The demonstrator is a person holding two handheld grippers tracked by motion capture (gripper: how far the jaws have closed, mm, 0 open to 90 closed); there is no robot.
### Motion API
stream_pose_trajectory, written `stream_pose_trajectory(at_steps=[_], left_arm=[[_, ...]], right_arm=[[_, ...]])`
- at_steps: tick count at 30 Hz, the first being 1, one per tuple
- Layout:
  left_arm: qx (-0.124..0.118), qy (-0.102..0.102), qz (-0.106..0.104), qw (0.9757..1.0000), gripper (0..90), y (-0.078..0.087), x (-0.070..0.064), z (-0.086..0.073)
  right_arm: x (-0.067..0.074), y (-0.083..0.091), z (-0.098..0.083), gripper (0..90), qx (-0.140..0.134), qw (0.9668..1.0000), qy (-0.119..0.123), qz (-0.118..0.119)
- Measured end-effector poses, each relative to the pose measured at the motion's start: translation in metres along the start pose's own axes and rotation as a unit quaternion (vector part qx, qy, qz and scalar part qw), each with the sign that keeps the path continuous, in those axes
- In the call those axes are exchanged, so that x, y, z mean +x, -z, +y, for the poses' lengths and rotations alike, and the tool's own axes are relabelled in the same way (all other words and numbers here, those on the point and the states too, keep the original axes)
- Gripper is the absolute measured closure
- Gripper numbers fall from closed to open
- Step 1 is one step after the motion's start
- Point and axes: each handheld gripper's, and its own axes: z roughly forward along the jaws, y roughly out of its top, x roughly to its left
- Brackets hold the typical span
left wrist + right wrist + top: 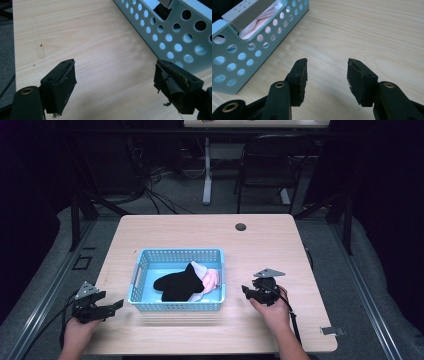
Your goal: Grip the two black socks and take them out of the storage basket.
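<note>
— What sort of place are we looking at?
— We'd call it a lab or test room set up for recording. We see a light wooden table [210, 232] with a cable port [241, 227] in its top, standing on grey carpet [165, 200]
— What else tells us that?
— Behind it we find loose cables [150, 190] trailing over the floor, a black folding chair [270, 165] and the white leg [207, 170] of a second desk. Black metal stands [80, 212] flank the table on both sides, and the surroundings are kept dark. We see nothing homely here; we take it for a work space built around this one table
</note>
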Motion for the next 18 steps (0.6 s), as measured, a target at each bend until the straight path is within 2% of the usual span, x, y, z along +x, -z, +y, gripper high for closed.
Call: stream_pose_trajectory(at_steps=[18], left_arm=[[0.000, -0.003, -0.001, 1.0000, 17.9, 0.0001, -0.0003, 0.0011]], right_arm=[[0.0019, 0.0000, -0.0007, 50.8, 0.003, 1.0000, 0.001, 0.004]])
